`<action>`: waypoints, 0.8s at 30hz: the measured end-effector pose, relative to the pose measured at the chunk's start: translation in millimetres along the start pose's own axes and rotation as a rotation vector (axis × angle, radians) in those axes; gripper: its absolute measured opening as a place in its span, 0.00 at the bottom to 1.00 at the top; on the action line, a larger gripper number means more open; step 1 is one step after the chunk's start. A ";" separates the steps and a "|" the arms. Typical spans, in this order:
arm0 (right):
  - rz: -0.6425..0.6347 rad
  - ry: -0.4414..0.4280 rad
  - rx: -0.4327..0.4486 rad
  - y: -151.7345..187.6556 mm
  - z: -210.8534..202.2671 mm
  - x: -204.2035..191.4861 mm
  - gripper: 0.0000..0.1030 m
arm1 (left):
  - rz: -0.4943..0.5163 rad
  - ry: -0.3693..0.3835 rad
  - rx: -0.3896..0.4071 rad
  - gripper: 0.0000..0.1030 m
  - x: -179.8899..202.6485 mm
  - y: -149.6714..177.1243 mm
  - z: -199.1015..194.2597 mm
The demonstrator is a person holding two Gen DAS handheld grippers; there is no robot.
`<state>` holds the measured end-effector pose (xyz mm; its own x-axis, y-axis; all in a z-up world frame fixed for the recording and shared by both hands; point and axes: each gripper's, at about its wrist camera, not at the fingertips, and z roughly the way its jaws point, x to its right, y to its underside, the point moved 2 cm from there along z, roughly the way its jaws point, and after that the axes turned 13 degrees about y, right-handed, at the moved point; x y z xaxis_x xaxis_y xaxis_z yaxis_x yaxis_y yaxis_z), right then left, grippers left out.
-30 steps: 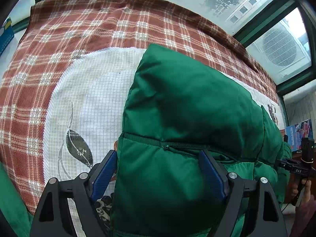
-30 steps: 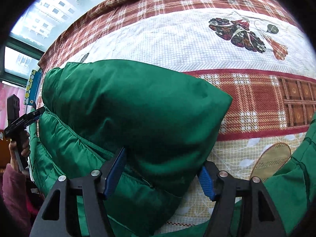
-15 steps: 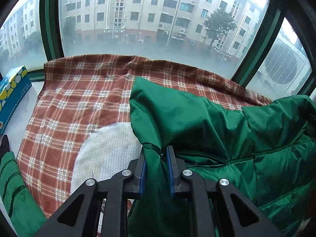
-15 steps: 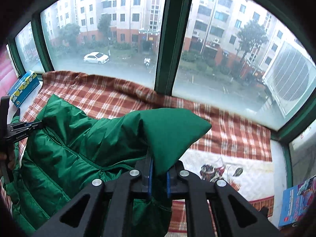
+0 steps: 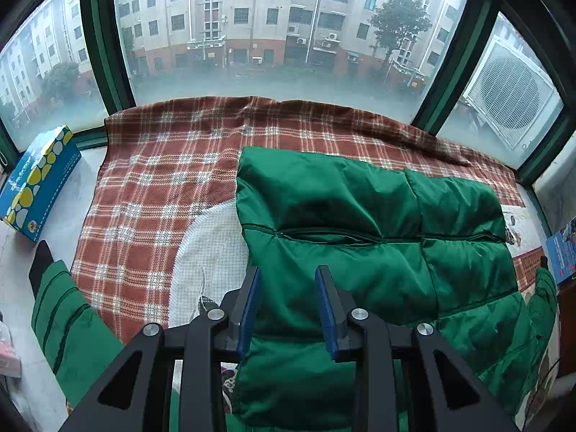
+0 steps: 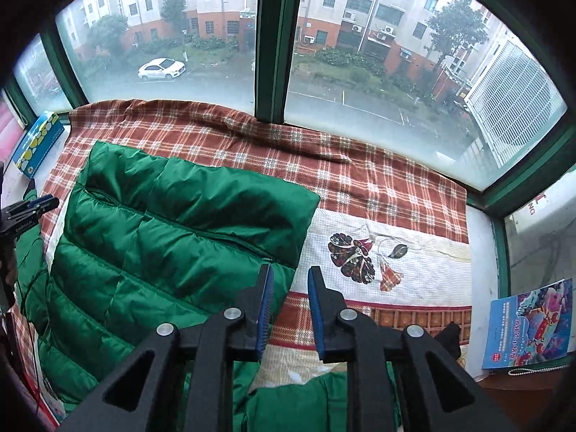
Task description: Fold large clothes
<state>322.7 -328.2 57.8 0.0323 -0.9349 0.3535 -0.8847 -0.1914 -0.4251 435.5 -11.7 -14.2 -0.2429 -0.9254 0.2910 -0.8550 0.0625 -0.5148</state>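
A green puffer jacket lies spread on the plaid blanket, its hood end toward the window. My left gripper hovers above the jacket's left part. Its jaws are opening and the blue pads stand clear of the fabric seen beneath them. My right gripper hangs over the right edge of the jacket. Its jaws are opening too, with only blanket showing in the narrow gap. One sleeve trails off to the left, another sleeve lies at the bottom.
A blue tissue box sits on the white sill at the left. A colourful book lies at the right end, beads beside it. Green-framed windows close off the far side. The other gripper shows at the left edge.
Both grippers closed on the hood end, lifted it, then let go. They now stand higher with jaws parted, and the jacket lies flat on the blanket.
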 end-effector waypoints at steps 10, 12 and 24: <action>-0.252 -0.163 -0.024 121.7 -43.2 -89.1 0.48 | 0.141 0.000 0.002 0.70 62.7 102.8 -121.3; -0.312 -0.193 -0.016 151.2 -41.5 -117.6 0.48 | 0.175 0.027 -0.041 0.70 74.6 145.9 -123.6; -0.549 -0.173 0.139 287.0 -18.0 -227.2 0.48 | 0.287 0.087 -0.132 0.70 112.1 334.0 -79.0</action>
<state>53.1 -165.4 -129.5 0.5539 -0.7205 0.4172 -0.6478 -0.6877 -0.3276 86.5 -65.0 -89.8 -0.5157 -0.8280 0.2200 -0.7967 0.3690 -0.4787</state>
